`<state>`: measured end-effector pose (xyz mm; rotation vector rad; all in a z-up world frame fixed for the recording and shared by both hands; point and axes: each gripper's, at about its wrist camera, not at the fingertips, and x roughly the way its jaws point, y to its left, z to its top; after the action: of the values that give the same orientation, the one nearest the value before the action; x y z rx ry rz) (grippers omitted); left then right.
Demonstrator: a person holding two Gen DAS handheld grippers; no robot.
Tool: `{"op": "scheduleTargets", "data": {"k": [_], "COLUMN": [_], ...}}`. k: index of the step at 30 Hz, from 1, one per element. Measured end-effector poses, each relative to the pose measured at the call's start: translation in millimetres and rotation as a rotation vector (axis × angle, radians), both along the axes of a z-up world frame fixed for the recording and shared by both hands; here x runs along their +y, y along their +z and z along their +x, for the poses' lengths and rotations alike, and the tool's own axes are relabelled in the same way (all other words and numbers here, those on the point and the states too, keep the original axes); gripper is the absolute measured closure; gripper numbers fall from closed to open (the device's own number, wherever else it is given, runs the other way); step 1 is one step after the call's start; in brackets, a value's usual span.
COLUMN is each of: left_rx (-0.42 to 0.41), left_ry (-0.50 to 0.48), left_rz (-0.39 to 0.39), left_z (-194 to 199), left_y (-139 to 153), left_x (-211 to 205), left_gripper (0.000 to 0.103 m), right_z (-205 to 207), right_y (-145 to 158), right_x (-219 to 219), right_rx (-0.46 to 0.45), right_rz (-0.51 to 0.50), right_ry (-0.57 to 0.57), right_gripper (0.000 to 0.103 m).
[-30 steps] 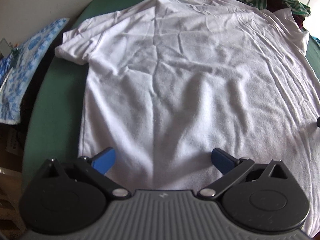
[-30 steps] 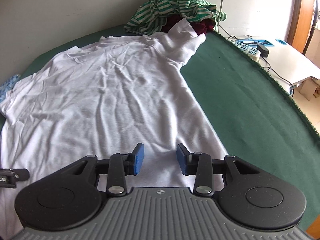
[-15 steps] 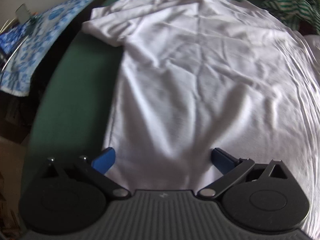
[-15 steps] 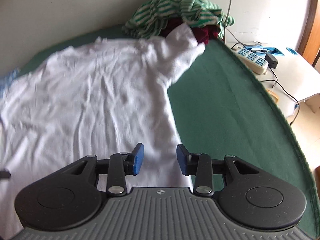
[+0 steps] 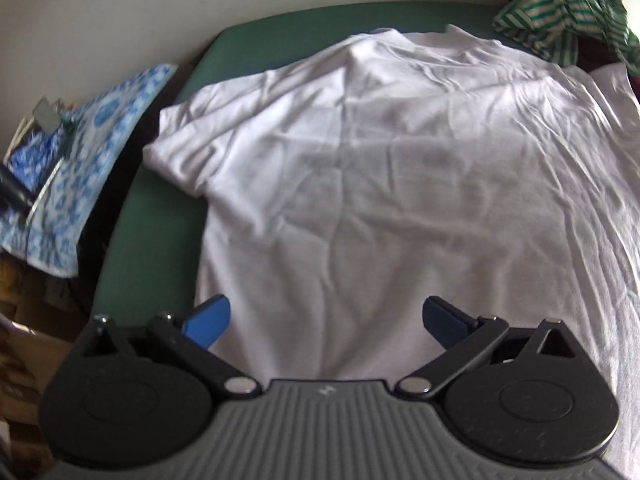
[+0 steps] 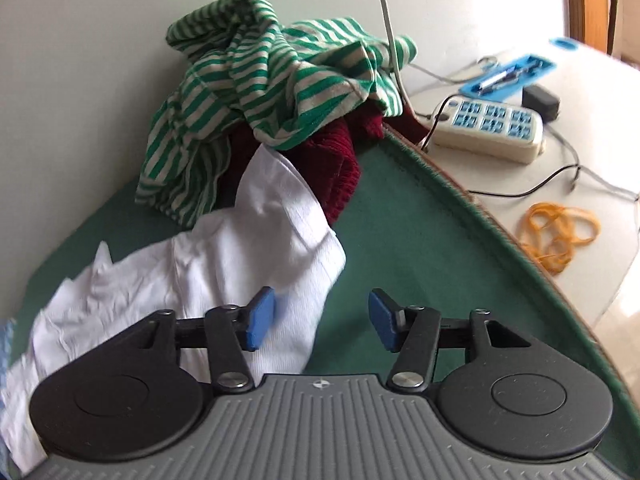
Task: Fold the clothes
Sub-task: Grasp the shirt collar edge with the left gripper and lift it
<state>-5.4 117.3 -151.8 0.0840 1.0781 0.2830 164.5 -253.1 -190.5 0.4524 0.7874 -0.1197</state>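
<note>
Jaws wide on left gripper (image 5: pixel 325 318), nothing between, hovering over hem end of white T-shirt (image 5: pixel 400 184) spread flat and wrinkled on green table (image 5: pixel 160 208); right gripper (image 6: pixel 322 318) about half open with nothing pinched, aimed past right sleeve (image 6: pixel 288 236), which lies against striped garment pile (image 6: pixel 260 92). Looks thin, light, floppy: won't hold shape, likely drags and bunches. Best pinched at sleeve cuff or shoulder seam, doubled edge.
</note>
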Motion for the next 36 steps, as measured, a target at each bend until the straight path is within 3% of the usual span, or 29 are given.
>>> {"op": "scheduleTargets", "data": {"k": [1, 2, 3, 7, 12, 13, 15, 16, 18, 21, 24, 27, 30, 33, 36], "left_rx": [0.001, 0.004, 0.008, 0.017, -0.002, -0.009, -0.019, -0.029, -0.055, -0.124, -0.199, -0.240, -0.255, -0.229, -0.176], "left_ry": [0.000, 0.007, 0.016, 0.078, 0.127, 0.131, 0.131, 0.122, 0.099, 0.012, -0.166, -0.369, -0.535, -0.584, -0.606], "left_rz": [0.007, 0.002, -0.008, -0.038, -0.050, -0.054, -0.082, -0.101, -0.136, -0.148, -0.086, -0.028, 0.048, 0.070, 0.003], "left_z": [0.0, 0.3, 0.7, 2.0, 6.0, 7.3, 10.5, 12.5, 16.7, 29.1, 50.6, 83.8, 117.9, 149.7, 171.0], "left_y": [-1.3, -2.9, -4.5, -8.5, -6.7, -5.8, -4.4, -3.1, 0.0, 5.6, 3.6, -3.9, -14.5, -25.7, -36.5], "left_x": [-0.5, 0.2, 1.3, 10.1, 21.9, 24.6, 29.6, 30.9, 32.7, 17.4, -28.7, -70.8, -110.3, -132.2, -137.6], "left_gripper": [0.001, 0.001, 0.001, 0.001, 0.001, 0.001, 0.001, 0.001, 0.001, 0.001, 0.001, 0.001, 0.005, 0.024, 0.024], "right_z": [4.0, 6.8, 6.9, -6.7, -23.6, -27.7, -34.8, -40.3, -61.9, -92.1, -103.5, -121.5, -149.8, -179.9, -204.0], "right_y": [0.8, 1.9, 5.0, 32.5, 45.5, 40.8, 26.9, 20.7, 16.2, 24.1, 26.7, 18.1, 8.9, 1.6, -3.3], "right_x": [0.1, 0.5, 1.3, 49.5, 150.2, 174.2, 214.8, 229.6, 240.2, 212.6, 164.5, 120.8, 104.4, 100.0, 98.1], "right_rx": [0.006, 0.017, 0.007, -0.132, -0.234, -0.235, -0.201, -0.181, -0.214, -0.300, -0.225, -0.112, -0.074, -0.074, -0.089], "right_rz": [-0.008, -0.004, -0.001, -0.110, -0.161, -0.187, -0.258, -0.310, -0.414, -0.421, -0.331, -0.218, -0.243, -0.265, -0.280], "right_ry": [-0.006, -0.003, -0.009, 0.126, 0.458, 0.522, 0.681, 0.759, 0.834, 0.813, 0.647, 0.507, 0.465, 0.477, 0.493], "right_gripper": [0.085, 0.100, 0.101, 0.101, 0.100, 0.096, 0.079, 0.064, 0.063, 0.059, 0.055, 0.060, 0.066, 0.069, 0.069]}}
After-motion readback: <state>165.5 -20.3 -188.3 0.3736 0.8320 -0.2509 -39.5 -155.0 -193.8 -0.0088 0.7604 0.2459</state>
